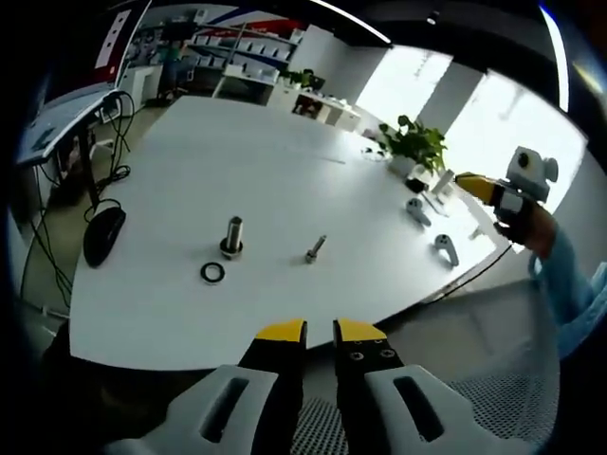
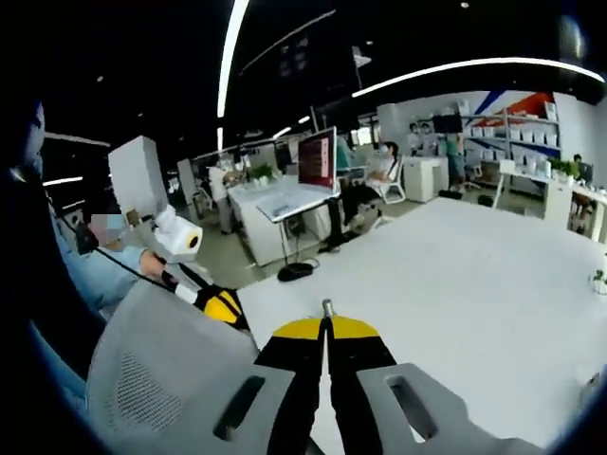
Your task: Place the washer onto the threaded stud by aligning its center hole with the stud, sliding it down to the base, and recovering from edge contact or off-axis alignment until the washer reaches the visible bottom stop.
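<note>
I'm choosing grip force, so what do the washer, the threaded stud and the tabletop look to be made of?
Washer: a dark ring, possibly blackened metal or rubber; too small to tell. Threaded stud: seemingly bare metal, grey with bright highlights. Table: smooth matte white, likely laminate.

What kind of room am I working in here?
Most likely an open-plan office or lab: a large white table, desks with a computer monitor, white shelving along the far wall, and a potted plant.
</note>
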{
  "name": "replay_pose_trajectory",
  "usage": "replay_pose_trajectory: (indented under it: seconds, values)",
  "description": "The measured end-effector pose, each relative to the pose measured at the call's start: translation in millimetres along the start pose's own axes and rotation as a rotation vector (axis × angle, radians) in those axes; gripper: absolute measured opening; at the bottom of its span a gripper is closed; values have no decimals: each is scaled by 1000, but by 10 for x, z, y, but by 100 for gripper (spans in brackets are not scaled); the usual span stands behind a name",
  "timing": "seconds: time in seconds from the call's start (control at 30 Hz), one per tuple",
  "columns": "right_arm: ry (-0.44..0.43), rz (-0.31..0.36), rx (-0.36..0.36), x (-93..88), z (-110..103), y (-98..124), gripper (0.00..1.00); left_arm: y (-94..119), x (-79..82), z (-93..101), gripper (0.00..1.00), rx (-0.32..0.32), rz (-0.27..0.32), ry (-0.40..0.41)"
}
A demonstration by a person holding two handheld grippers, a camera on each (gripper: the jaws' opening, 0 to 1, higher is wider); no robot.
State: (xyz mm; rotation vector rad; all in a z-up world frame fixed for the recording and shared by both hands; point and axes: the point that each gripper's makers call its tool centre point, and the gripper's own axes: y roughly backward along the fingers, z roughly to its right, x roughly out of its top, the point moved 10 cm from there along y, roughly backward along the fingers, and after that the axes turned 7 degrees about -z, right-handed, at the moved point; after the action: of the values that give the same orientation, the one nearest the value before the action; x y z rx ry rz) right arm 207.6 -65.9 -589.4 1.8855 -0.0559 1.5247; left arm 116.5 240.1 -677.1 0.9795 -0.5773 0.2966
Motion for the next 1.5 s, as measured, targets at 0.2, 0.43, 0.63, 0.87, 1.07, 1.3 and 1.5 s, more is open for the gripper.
replay_pose_trajectory:
  seconds: [0.2,0.43,0.63,0.87,1.07,1.3,1.5]
  values:
    - [47,-8,-14,37,28,24,3,-6,-8,10,9,-8,-11,-4]
    - [26,-13,110,74,-131,14,2,-6,-12,15,9,-8,-16,-6]
    - [23,-24,213,207,-221,-127,3,-8,-8,3,9,-7,-16,1]
    - [199,-175,244,430,-174,-432,3,-9,-3,5,9,-6,-9,1]
    - [372,-332,326,587,-272,-832,3,-11,-5,-1,10,-8,-8,11]
    - [470,-437,403,643,-379,-1307,5,-6,-10,-9,10,-5,-2,22]
    - [543,-528,447,586,-445,-1698,12,-5,-21,-2,12,-4,-1,17]
